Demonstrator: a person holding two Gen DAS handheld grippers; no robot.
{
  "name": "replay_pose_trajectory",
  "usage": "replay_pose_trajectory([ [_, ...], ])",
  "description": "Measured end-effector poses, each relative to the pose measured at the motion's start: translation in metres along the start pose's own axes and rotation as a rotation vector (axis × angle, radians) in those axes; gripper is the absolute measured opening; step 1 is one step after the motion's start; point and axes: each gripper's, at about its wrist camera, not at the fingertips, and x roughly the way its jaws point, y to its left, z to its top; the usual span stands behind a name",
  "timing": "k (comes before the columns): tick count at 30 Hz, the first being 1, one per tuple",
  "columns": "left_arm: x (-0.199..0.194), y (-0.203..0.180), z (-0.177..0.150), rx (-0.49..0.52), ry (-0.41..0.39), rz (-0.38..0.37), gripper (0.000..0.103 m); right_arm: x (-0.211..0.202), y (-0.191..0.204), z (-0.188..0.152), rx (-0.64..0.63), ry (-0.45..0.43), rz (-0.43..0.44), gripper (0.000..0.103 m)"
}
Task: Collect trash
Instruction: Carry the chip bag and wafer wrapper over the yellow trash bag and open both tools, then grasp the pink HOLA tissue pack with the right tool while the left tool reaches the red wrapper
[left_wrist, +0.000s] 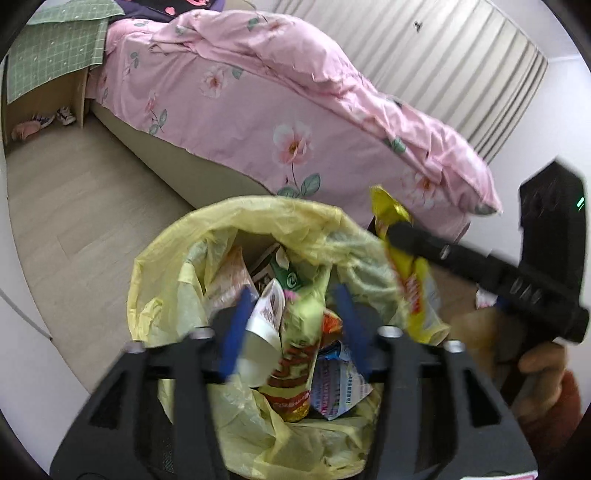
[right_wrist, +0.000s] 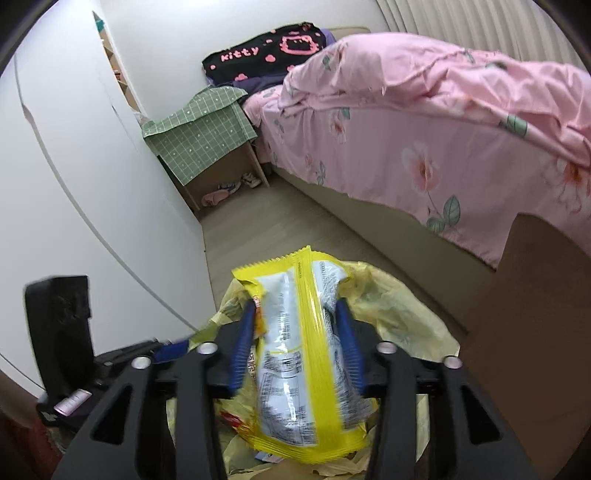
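Right now the right gripper (right_wrist: 295, 328) w/ jaws parted around the yellow snack wrapper (right_wrist: 299, 362) hangs over the yellow bin bag (left_wrist: 236, 218), prob. to drop it, while left gripper (left_wrist: 291, 325) sits half-open, empty, above the trash.

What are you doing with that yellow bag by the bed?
A person is collecting trash with two handheld grippers. The right gripper has a yellow snack wrapper between its blue fingers, right over the yellow trash bag, which already holds other wrappers. The left gripper hangs open and empty over the bag's mouth.
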Motion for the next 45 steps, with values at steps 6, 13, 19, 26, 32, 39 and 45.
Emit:
replay_pose_trajectory([
  [6, -0.024, -0.005, 0.009, 0.003, -0.076, 0.071, 0.056, -0.024, -0.005, -0.008, 0.015, -0.027, -0.023, 0.045],
  [13, -0.037, -0.033, 0.007, 0.047, -0.083, 0.053, 0.059, -0.085, -0.024, -0.038, -0.012, -0.091, -0.192, 0.045],
  [19, -0.020, -0.092, -0.012, 0.195, -0.015, -0.034, 0.060, -0.145, -0.073, -0.080, 0.029, -0.102, -0.404, 0.045],
  [26, 0.011, -0.153, -0.045, 0.319, 0.099, -0.130, 0.060, -0.205, -0.152, -0.117, 0.146, -0.138, -0.623, 0.045],
  [32, 0.020, -0.178, -0.060, 0.386, 0.139, -0.167, 0.060, -0.208, -0.228, -0.127, 0.274, -0.085, -0.676, 0.045],
  [39, 0.021, -0.174, -0.061, 0.372, 0.151, -0.153, 0.060, -0.186, -0.255, -0.131, 0.372, -0.030, -0.612, 0.032],
  [45, 0.023, -0.170, -0.060, 0.346, 0.157, -0.151, 0.060, -0.186, -0.196, -0.149, 0.251, -0.027, -0.469, 0.005],
])
